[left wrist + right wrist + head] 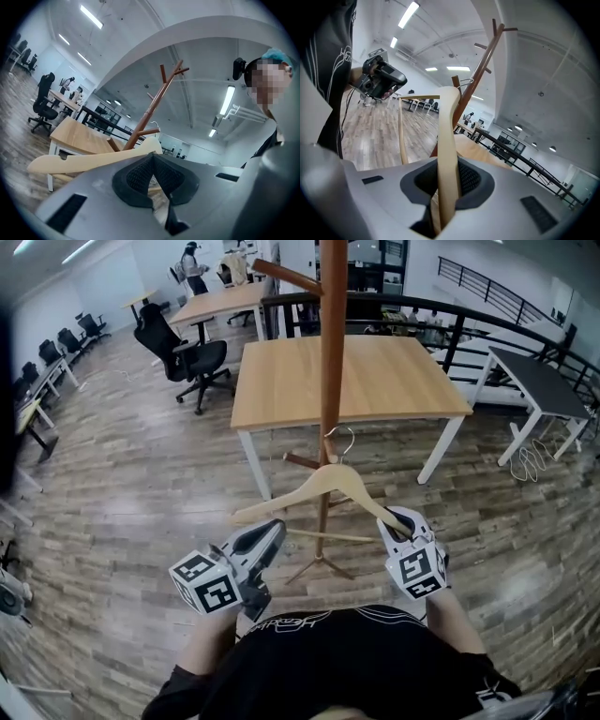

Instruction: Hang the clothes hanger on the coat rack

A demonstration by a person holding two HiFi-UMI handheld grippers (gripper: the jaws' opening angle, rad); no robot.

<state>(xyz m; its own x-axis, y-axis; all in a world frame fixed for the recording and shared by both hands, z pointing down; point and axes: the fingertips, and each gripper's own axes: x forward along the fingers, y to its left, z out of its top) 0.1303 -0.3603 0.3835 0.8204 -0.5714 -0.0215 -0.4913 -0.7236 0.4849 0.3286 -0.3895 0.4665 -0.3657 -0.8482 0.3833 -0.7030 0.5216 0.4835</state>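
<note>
A pale wooden clothes hanger (319,486) with a metal hook (345,439) hangs level just in front of the brown wooden coat rack (331,362). My right gripper (394,521) is shut on the hanger's right arm. In the right gripper view the hanger (449,131) runs straight up between the pads of the right gripper (447,183), with the coat rack (480,75) behind. My left gripper (272,532) sits under the hanger's left arm. In the left gripper view the pads of the left gripper (152,157) meet, and the hanger (84,159) lies across just beyond them, in front of the coat rack (152,108).
A light wooden table (375,381) stands right behind the rack. A black office chair (192,357) is to the left, a black railing (487,329) and a dark table (544,381) to the right. The rack's feet (319,563) spread on the wood floor.
</note>
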